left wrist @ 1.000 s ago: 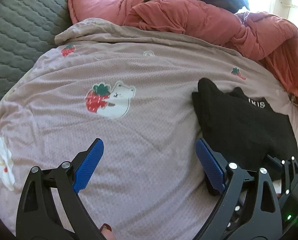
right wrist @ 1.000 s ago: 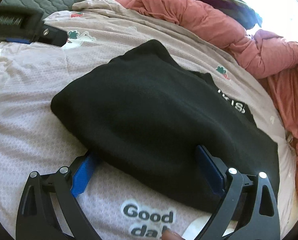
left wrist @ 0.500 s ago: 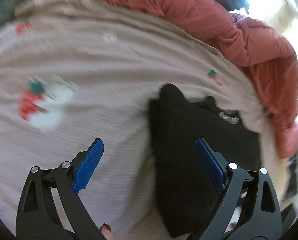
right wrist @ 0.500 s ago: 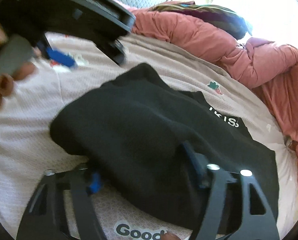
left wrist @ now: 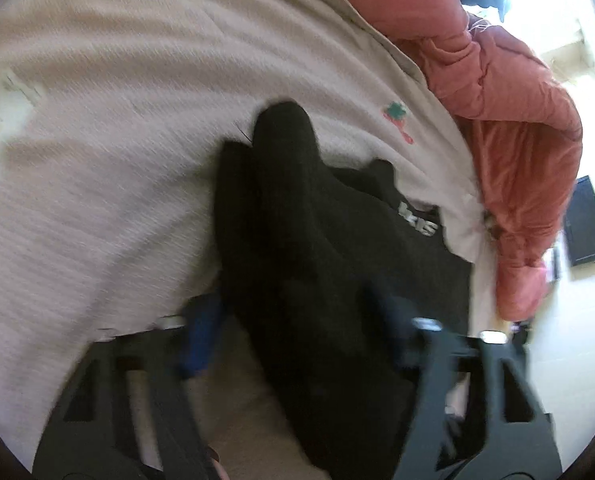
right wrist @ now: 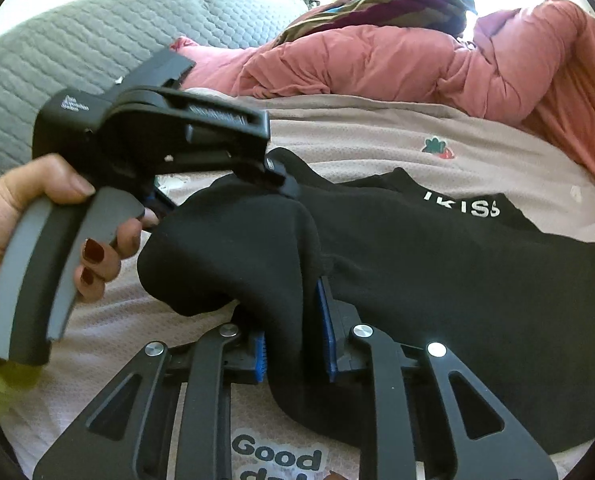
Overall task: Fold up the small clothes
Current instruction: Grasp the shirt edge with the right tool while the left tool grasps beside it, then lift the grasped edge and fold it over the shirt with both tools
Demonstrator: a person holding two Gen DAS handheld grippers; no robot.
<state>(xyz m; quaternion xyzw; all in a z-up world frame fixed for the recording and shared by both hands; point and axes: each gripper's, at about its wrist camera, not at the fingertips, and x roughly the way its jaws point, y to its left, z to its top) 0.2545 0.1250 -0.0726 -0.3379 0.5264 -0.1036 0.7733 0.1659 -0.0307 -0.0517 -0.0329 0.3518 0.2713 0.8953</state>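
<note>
A black garment [right wrist: 437, 264] with white lettering [right wrist: 461, 206] lies on the pale pink bed sheet [right wrist: 357, 132]. My right gripper [right wrist: 293, 344] is closing, and its blue pads pinch a raised fold at the garment's near edge. A hand [right wrist: 25, 208] holds my left gripper [right wrist: 275, 178], whose tips rest at the garment's far left edge. In the blurred left wrist view the black garment [left wrist: 317, 240] fills the gap of my left gripper [left wrist: 297, 332]. Its jaws are closing but still stand wide around the cloth.
A bunched salmon-pink duvet [right wrist: 377, 60] runs along the back and right of the bed, with a striped cloth [right wrist: 377, 4] on top. A grey quilted cushion [right wrist: 77, 40] stands behind at the left. The bed's edge and floor show at the right, with a dark box [left wrist: 585, 220].
My left gripper swung right and down until the garment's left edge lay between its jaws, which narrowed a little. My right jaws closed on the near fold and raised it slightly.
</note>
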